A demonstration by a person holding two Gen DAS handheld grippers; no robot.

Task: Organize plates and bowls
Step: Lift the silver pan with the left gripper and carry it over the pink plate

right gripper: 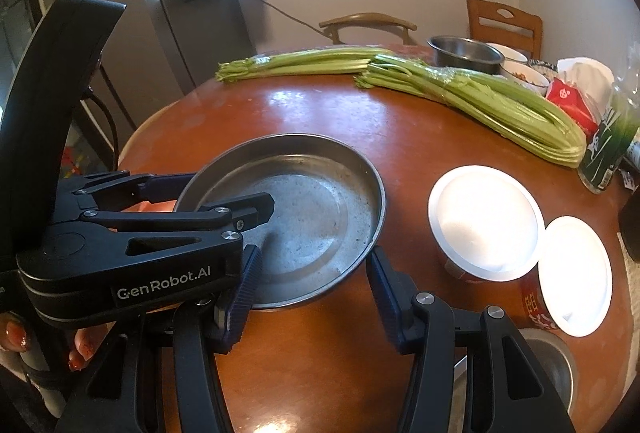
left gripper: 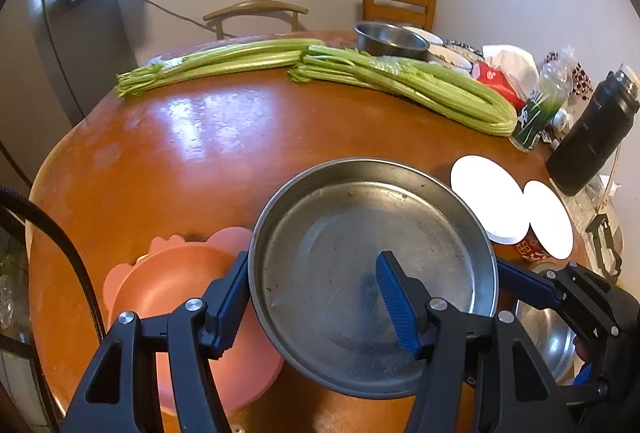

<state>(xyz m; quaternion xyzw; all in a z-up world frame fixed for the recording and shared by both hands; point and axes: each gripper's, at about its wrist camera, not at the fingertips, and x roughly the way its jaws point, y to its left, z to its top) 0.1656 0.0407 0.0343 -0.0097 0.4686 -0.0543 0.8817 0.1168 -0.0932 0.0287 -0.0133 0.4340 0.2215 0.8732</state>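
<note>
A round steel plate [left gripper: 340, 253] [right gripper: 312, 217] hangs low over the brown table, its left part above a pink bowl [left gripper: 172, 281] [right gripper: 156, 207]. My left gripper [left gripper: 312, 269] [right gripper: 228, 195] straddles the plate's left rim. One finger lies against the outside of the rim and the other stands well inside, over the plate's floor, so the jaws are wide apart. My right gripper [right gripper: 315, 253] straddles the near right rim the same way, its left pad over the plate and its right pad just outside. One blue finger [left gripper: 524, 283] of it shows beside the rim.
Two celery bunches [left gripper: 224, 61] [left gripper: 420, 89] lie across the far table, with a steel bowl [left gripper: 390, 39] behind them. Two white-lidded cups [right gripper: 486, 221] [right gripper: 576, 273] stand right of the plate. Another steel bowl [right gripper: 552, 361] is at the near right, and a black flask [left gripper: 592, 133] and green bottle [left gripper: 536, 113] further right.
</note>
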